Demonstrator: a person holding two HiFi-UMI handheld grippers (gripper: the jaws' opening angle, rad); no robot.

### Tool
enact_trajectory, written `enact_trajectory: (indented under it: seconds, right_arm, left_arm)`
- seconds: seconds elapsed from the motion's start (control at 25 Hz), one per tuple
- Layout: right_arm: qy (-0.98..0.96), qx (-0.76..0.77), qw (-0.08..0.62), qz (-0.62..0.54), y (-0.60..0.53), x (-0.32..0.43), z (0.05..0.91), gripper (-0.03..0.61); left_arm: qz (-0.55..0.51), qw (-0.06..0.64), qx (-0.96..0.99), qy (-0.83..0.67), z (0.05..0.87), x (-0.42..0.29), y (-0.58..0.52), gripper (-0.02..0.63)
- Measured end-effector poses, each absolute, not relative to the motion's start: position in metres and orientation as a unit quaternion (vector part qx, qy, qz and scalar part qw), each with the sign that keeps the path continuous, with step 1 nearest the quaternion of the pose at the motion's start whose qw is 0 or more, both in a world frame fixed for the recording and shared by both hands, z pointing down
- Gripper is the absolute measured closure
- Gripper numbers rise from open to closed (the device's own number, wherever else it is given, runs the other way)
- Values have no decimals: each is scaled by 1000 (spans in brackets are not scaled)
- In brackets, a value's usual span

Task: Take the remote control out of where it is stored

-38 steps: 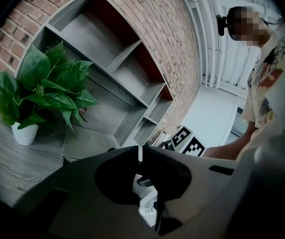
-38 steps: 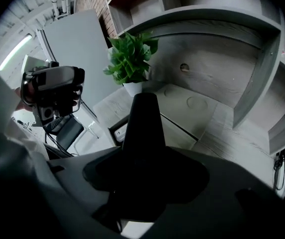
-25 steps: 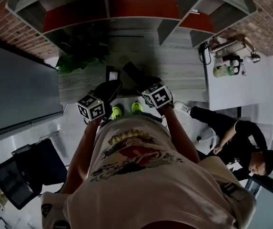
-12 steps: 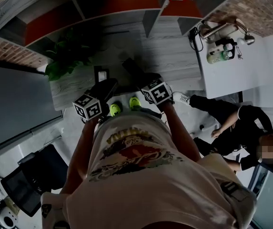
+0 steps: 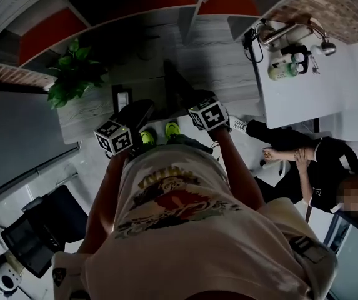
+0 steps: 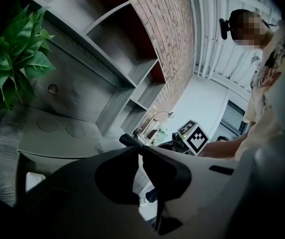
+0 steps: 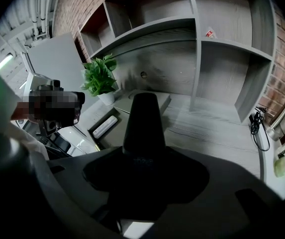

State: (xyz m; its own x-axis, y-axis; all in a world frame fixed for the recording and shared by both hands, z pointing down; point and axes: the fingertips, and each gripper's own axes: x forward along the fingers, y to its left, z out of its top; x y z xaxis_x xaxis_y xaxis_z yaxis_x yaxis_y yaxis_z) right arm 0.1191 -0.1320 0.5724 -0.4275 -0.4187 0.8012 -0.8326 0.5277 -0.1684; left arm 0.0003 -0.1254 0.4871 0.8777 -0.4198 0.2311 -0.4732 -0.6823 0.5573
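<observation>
Remote [image 7: 105, 127]: white, long, lying flat in an open drawer [image 7: 115, 136] at the left front of the desk [image 7: 217, 128], just below the potted plant [image 7: 100, 76]. Right gripper [image 7: 144, 97]: angled down over the desk, jaws apart, nothing between them. In the right gripper view they read as one dark wedge, with the remote lower and to the wedge's left, near but clear of it. Left gripper [image 6: 136, 148]: held nearly level, jaw tips pressed together, empty; in the head view it hangs near the drawer's front. Edges: the remote lies along the drawer's left wall, with bare drawer floor on its right and the top open. A flat grey board [image 7: 120, 99] lies just behind the drawer, beside the wedge tip. Open room: bare desktop runs right from the board to a shelf upright [image 7: 197, 78]; a black cable [image 7: 254, 123] hangs at the far right end. Shelves [image 7: 182, 25] overhang the desk's back. Floor: a seated person [image 5: 310, 167] to the right, a dark chair [image 5: 54, 220] to the left.
</observation>
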Motion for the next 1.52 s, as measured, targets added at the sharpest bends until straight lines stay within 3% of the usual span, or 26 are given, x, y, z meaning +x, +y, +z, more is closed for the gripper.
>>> enact_trajectory:
  seconds: [0.52,1.52]
  right_arm:
    - [-774,380,390,323,-150,162,627,334]
    - [-749,387,414,343,-178,187,693,334]
  left_arm:
    - [54,336,899,-277,500,29,-135,606]
    - [74,376,865,-324,526,12,-116,606]
